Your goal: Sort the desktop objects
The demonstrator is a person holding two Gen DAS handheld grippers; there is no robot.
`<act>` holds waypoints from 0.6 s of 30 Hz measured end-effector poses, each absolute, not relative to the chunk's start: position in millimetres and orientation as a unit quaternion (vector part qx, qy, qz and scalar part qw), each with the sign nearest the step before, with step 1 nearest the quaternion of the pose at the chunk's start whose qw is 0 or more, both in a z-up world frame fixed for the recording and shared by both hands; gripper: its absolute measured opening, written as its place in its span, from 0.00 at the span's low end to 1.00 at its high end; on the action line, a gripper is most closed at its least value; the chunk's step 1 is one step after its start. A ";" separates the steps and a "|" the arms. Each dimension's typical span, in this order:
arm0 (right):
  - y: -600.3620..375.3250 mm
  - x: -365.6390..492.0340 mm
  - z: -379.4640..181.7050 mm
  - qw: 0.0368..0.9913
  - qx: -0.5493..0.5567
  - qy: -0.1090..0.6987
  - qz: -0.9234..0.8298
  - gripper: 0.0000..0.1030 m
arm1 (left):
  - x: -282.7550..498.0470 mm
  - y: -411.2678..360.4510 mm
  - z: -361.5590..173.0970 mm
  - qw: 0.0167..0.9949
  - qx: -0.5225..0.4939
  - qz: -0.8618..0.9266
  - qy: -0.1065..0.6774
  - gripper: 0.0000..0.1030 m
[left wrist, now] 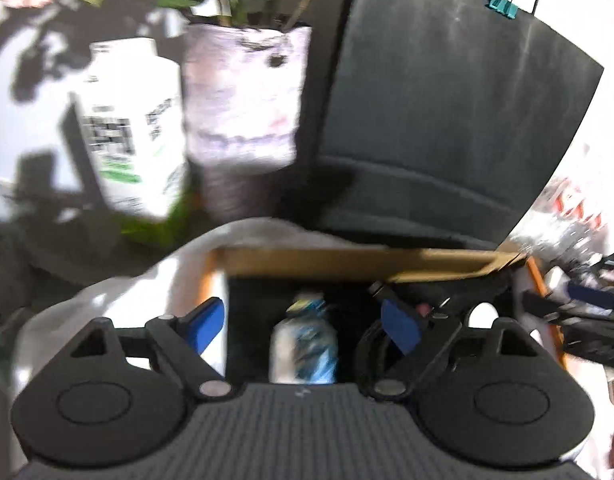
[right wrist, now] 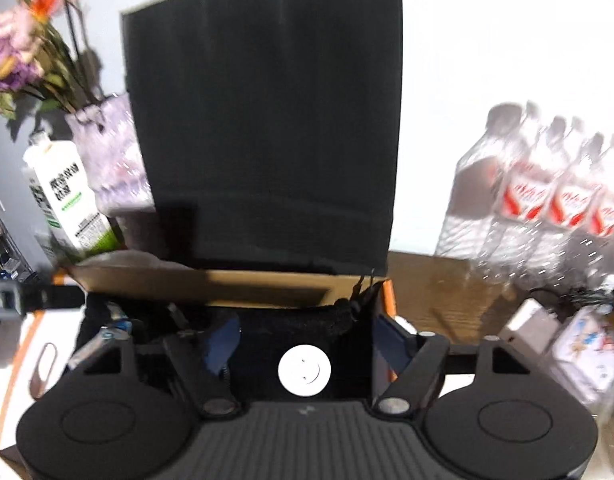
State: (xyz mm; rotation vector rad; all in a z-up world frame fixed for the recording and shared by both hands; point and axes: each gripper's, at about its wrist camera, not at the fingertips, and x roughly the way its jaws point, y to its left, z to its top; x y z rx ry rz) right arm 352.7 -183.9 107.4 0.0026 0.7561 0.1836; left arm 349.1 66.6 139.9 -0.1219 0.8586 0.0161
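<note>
Box [left wrist: 359, 262], blue-white packet [left wrist: 305, 344] left-view only, white disc [right wrist: 304, 370] right-view only

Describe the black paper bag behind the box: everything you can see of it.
The bag is tall, matte black, apparently paper, standing upright and creased low across its face. A teal binder clip pinches its top edge, and thin cord handles rise above. It stands right behind the cardboard box, between the plant pot and the water bottles. Neither tool touches it.
</note>
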 end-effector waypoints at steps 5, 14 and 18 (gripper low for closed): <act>-177.5 313.2 137.5 0.922 -0.020 0.376 0.092 0.84 | 303.5 64.0 155.9 0.915 -0.004 0.048 0.401 0.85; -184.8 217.9 137.0 0.921 -0.028 0.367 0.128 0.85 | 190.5 56.5 149.6 0.925 0.004 0.023 0.380 0.81; -196.8 167.9 135.6 0.925 -0.003 0.348 0.151 0.86 | 130.1 53.1 140.2 0.939 0.004 -0.004 0.344 0.82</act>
